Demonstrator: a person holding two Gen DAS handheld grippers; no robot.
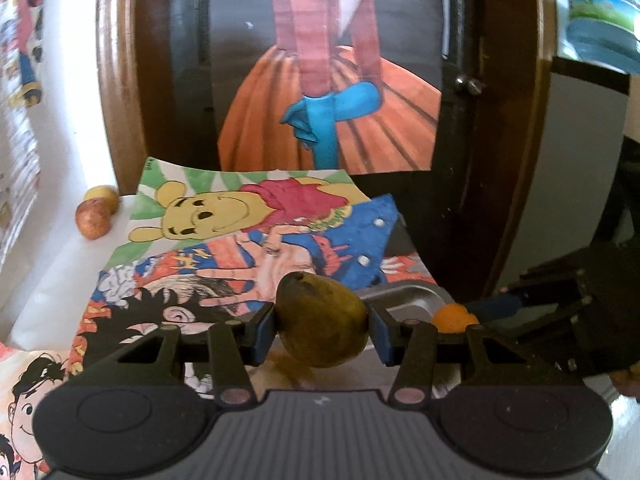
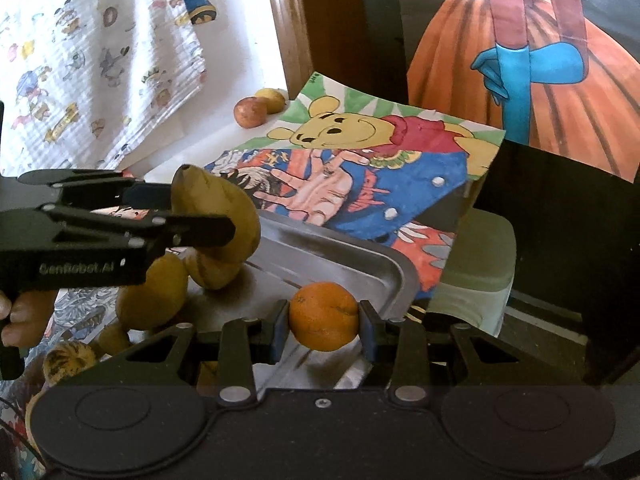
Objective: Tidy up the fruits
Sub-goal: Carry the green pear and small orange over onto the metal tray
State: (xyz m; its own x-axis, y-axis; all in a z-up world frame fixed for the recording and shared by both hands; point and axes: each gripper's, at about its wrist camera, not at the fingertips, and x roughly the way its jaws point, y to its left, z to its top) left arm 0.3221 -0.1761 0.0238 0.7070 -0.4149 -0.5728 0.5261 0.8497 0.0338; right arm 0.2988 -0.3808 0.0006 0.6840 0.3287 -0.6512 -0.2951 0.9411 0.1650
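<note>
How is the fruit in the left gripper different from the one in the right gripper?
The mango is dull greenish-brown; the orange is bright orange. The mango is egg-shaped and bigger; the orange is round and smaller. Both are pinched between gripper pads, the mango in the left gripper, the orange in the right gripper.

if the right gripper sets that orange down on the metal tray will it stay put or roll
The orange looks nearly round, so it would probably roll on the smooth metal tray, whose raised rim should stop it. Its firm-looking peel shows no denting between the right gripper pads, so it likely tolerates this grip.

Orange (image 2: pixel 323 316) between right tongs (image 2: pixel 323 330)
</note>
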